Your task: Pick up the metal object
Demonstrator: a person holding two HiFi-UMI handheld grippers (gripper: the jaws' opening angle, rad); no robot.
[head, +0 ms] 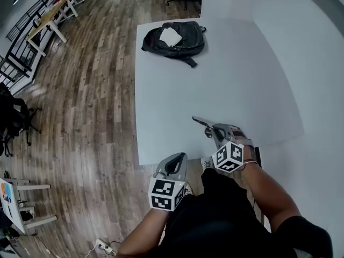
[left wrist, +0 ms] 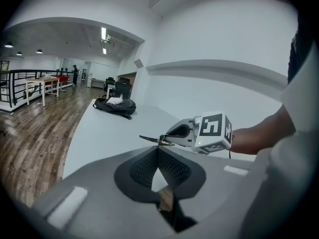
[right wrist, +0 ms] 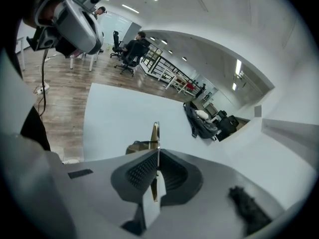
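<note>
Head view showed a white table [head: 215,85] on a wood-plank floor [head: 91,90], with a black backpack [head: 180,39] lying at the table's far end and a white folded item [head: 170,37] resting on top of it. Near the table's close edge, the right gripper [head: 209,128] was clamped on the metal object [head: 200,121], a thin flat strip that stuck out past the jaw tips over the tabletop, well apart from the backpack. Right gripper view confirmed the grip: the ribbed pads of the right gripper [right wrist: 157,156] were pressed together on the strip [right wrist: 156,133], which stood edge-on and upright between them, with the backpack [right wrist: 199,121] beyond it on the table. The left gripper [head: 179,157] hung lower and closer to the person, just off the table's near edge and above the floor. Left gripper view showed the left gripper's [left wrist: 158,153] jaws closed tip to tip with nothing between them. Past them, the right gripper [left wrist: 167,141] held the strip [left wrist: 152,139] roughly level and seemingly lifted off the surface, its free end pointing away from the hand, with the backpack [left wrist: 115,106] far behind.
</note>
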